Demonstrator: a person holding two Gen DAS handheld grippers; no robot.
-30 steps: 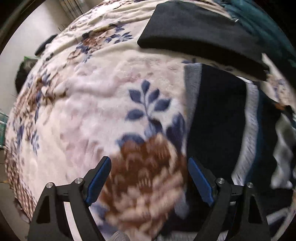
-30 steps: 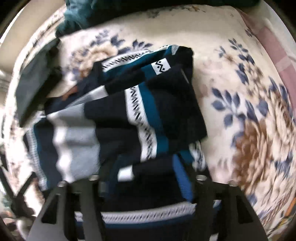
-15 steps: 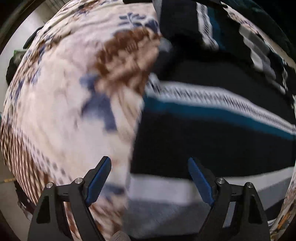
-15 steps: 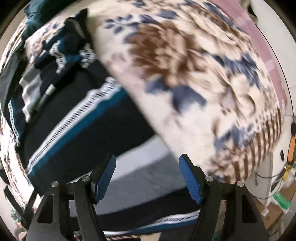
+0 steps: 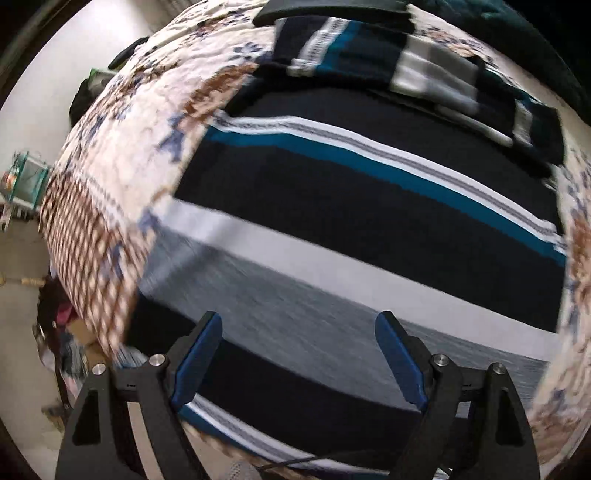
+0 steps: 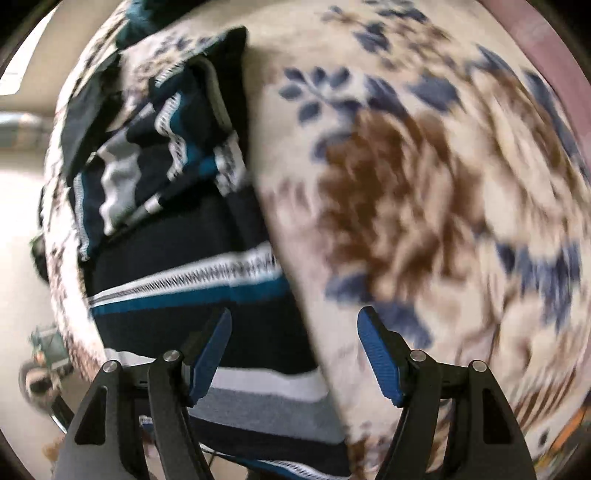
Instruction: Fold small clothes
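- A striped sweater point(image 5: 369, 206) lies spread flat on a bed, with bands of navy, teal, white and grey running across it.
- Its lower hem reaches the near edge of the bed; its far part is bunched into folds toward the middle of the bed.
- In the right wrist view the sweater point(image 6: 192, 295) fills the left side, its right edge running up the middle of the picture.
- Beyond the sweater, toward the far edge of the bed, lies a flat black cloth point(image 5: 332, 11).
- The bed is covered by a cream blanket point(image 5: 122, 155) with brown flowers and blue leaves and a checked brown border at its left edge.
- Past that edge a pale floor point(image 5: 26, 314) shows, with blurred clutter on it.
- A pink strip point(image 6: 546, 48) runs along the bed's far right edge.
- The left gripper point(image 5: 299, 358) points steeply down over the sweater's grey band near the hem, its blue-padded jaws wide apart with nothing between them.
- The right gripper point(image 6: 293, 354) also points steeply down, over the sweater's right edge where it meets the blanket, jaws wide apart and empty.
- Both views are blurred.
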